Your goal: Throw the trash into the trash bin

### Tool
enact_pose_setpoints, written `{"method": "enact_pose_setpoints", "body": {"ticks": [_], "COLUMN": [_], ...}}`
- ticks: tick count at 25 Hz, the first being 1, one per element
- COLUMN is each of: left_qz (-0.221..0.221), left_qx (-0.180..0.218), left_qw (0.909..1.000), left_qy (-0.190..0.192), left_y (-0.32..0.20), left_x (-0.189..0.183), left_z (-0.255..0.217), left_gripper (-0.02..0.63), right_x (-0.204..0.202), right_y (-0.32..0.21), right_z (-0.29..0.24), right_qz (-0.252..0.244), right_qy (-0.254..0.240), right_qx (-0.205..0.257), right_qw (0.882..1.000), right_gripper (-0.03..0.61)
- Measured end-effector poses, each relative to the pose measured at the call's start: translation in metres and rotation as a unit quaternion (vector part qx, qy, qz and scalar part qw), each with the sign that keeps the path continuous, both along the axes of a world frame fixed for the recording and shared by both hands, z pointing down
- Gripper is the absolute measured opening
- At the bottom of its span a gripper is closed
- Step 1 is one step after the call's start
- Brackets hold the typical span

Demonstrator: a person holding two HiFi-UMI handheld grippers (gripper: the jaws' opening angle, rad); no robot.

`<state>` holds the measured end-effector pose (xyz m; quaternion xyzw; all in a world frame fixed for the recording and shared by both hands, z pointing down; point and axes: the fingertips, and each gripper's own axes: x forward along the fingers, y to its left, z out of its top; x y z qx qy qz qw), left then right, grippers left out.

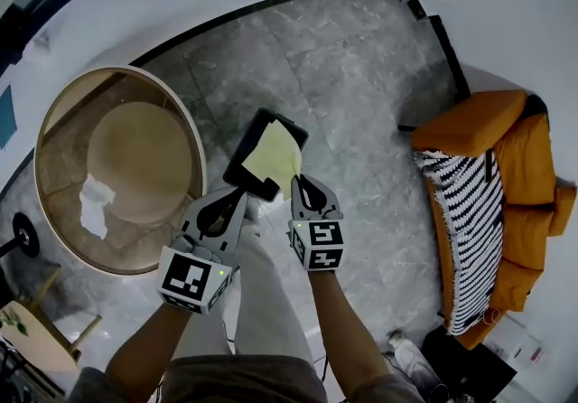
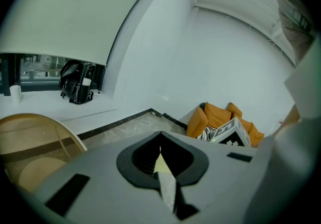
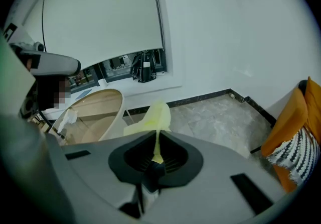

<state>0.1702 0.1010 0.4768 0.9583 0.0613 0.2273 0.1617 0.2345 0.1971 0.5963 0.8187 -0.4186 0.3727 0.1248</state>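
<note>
- Pinching one yellow paper sheet [image 1: 275, 157], left gripper [image 1: 246, 196] and right gripper [image 1: 300, 182] fingers clamp its near edge.
- Sheet's long axis points away, over one black trash bin [image 1: 246, 157].

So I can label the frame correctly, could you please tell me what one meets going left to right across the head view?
Round table → left gripper → right gripper → orange sofa; the yellow paper overlaps both grippers, so it is omitted.
</note>
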Motion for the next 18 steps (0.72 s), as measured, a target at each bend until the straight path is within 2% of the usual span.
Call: {"method": "enact_pose_setpoints", "body": {"ticks": [8, 13, 18], "left_qz": [0.004, 0.017, 0.004], "left_qx": [-0.018, -0.017, -0.022], "left_qw": [0.9990, 0.9988, 0.9986], "left_qy": [-0.040, -0.043, -0.047], "left_y": [0.010, 0.017, 0.016], "left_x": [-0.021, -0.022, -0.022], "left_z": [0.061, 0.074, 0.074], "left_gripper": [0.020, 0.020, 0.020], "right_x": [-0.024, -0.023, -0.024], "right_y": [0.013, 0.019, 0.018], "right_z": [0.082, 0.098, 0.100], "right_qz": [-0.014, -0.009, -0.010], "right_qy": [-0.033, -0.033, -0.037], "right_qx": [-0.039, -0.041, -0.037], "right_qw": [0.999, 0.999, 0.999], "right_gripper": [0.035, 0.035, 0.047]}}
